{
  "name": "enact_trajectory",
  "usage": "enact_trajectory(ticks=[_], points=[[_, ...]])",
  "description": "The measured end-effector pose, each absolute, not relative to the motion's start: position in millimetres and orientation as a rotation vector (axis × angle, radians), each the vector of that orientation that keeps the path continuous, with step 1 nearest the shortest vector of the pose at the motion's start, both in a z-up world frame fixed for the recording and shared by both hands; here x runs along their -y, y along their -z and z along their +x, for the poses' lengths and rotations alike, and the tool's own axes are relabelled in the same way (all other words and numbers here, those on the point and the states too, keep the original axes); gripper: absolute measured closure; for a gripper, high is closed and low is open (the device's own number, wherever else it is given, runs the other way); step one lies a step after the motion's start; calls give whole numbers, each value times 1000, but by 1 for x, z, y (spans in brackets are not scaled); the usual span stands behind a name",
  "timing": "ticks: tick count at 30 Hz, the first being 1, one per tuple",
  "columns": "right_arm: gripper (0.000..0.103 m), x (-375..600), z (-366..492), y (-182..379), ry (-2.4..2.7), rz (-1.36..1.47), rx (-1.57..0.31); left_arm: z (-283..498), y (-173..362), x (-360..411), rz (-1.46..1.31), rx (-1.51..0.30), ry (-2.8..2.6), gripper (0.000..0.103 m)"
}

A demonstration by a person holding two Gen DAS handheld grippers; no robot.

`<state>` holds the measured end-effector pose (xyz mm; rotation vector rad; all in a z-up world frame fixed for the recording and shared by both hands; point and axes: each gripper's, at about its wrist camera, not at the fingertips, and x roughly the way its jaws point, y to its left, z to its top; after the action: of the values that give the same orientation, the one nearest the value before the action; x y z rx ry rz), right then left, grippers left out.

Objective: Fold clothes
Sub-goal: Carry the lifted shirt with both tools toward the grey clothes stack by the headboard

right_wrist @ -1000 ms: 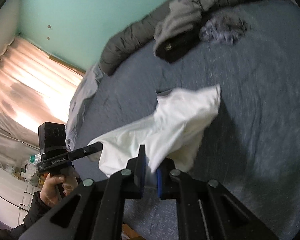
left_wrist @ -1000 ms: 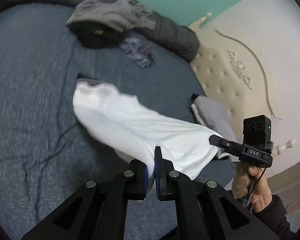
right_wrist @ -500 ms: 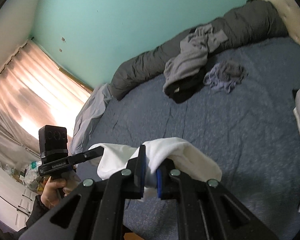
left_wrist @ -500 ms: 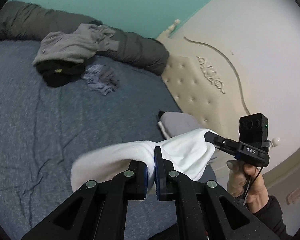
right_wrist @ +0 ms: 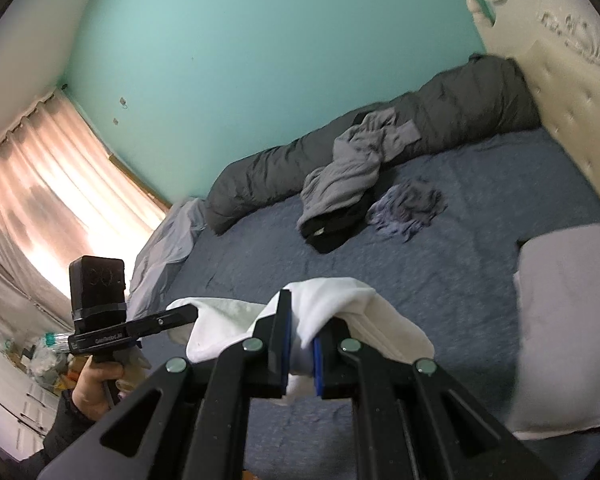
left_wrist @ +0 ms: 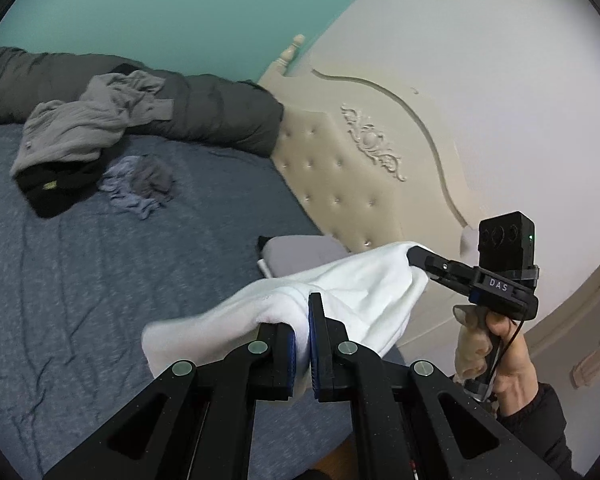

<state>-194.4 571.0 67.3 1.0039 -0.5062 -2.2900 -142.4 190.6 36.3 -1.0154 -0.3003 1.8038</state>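
Note:
A white garment [left_wrist: 348, 292] hangs in the air above the blue bed, stretched between both grippers. My left gripper [left_wrist: 302, 344] is shut on one part of it. In the left wrist view the right gripper [left_wrist: 414, 256] pinches the far corner, held by a hand [left_wrist: 496, 344]. From the right wrist view, my right gripper [right_wrist: 302, 340] is shut on the white garment [right_wrist: 332, 300], and the left gripper [right_wrist: 188, 314] grips its other end at the left.
A folded grey garment [right_wrist: 568, 320] lies on the blue bed [left_wrist: 80, 272] by the cream headboard [left_wrist: 340, 176]. A pile of grey and black clothes [left_wrist: 76, 136] and a crumpled blue-grey piece [left_wrist: 140, 184] sit further back, against a dark rolled duvet [right_wrist: 420, 136].
Both grippers lifted the white garment off the bed; it went from trailing on the sheet to hanging bunched in the air between them. The views tilted up toward wall and headboard.

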Motion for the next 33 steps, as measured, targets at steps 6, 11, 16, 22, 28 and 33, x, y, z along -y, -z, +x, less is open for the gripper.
enact_trajectory(ticks=[6, 11, 16, 22, 28, 33], points=[[95, -614, -229, -80, 2326, 990, 521, -155, -45, -244, -1019, 299, -1784, 98], [95, -645, -265, -82, 2335, 970, 565, -177, -50, -291, -1019, 271, -1779, 98], [95, -671, -310, -84, 2345, 945, 593, -210, -58, -337, -1019, 252, -1779, 98], [95, -706, -376, -103, 2403, 889, 586, -252, -69, -387, -1006, 237, -1789, 98], [95, -763, -388, -91, 2487, 928, 583, -280, -76, -454, -987, 208, -1795, 98], [95, -810, -397, -80, 2557, 963, 581, -268, -47, -512, -1011, 175, -1750, 98]])
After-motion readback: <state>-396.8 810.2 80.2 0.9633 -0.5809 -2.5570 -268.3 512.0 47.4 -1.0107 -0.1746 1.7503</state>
